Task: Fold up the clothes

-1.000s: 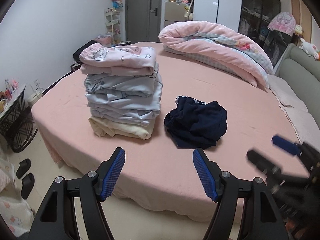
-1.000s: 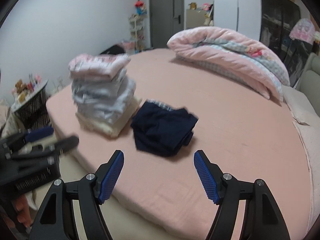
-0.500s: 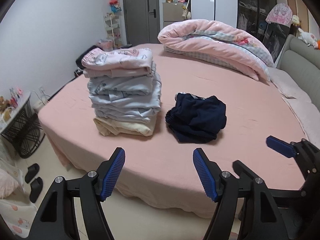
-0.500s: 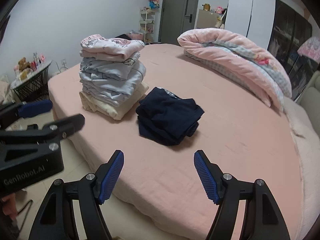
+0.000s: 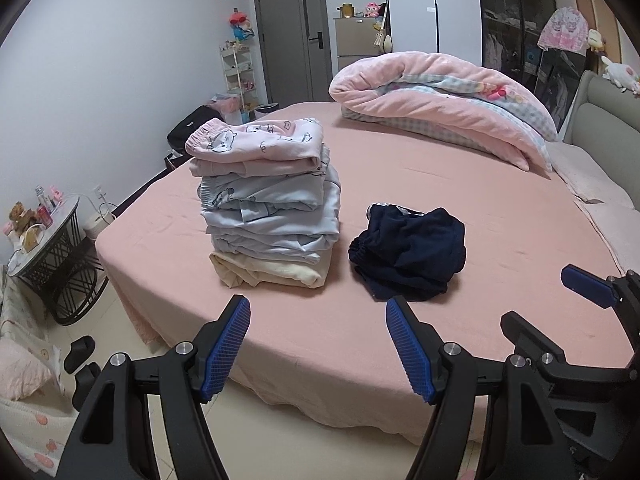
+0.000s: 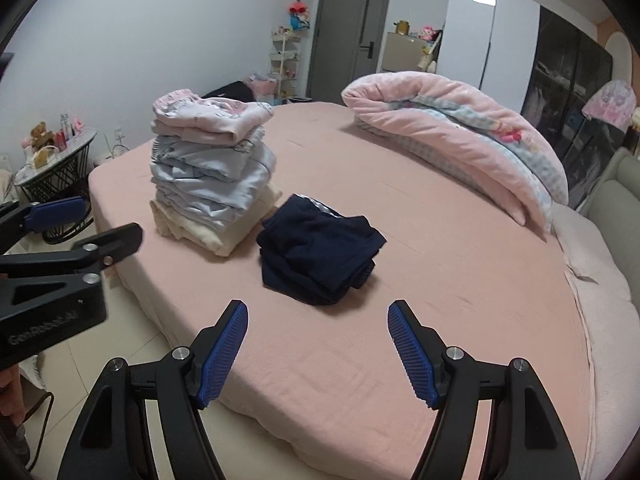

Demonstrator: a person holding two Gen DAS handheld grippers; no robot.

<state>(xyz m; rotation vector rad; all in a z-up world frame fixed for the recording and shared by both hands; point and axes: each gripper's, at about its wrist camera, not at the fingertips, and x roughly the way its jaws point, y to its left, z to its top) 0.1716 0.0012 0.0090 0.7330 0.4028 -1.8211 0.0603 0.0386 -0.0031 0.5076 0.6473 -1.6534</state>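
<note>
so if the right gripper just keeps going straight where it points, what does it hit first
Probably the pink bedsheet just short of the folded navy garment; the right gripper is open, and depth is hard to judge.

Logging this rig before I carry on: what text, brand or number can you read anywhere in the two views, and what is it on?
"GenRobot.AI", faint, on the black body of the left claw as seen from the right wrist view.
Cans and bottles on the round side table: labels too small to read.
Pink printed garment topping the folded stack: cartoon drawings only, no words.
Nothing readable on the dark navy garment, the quilt or the door.
</note>
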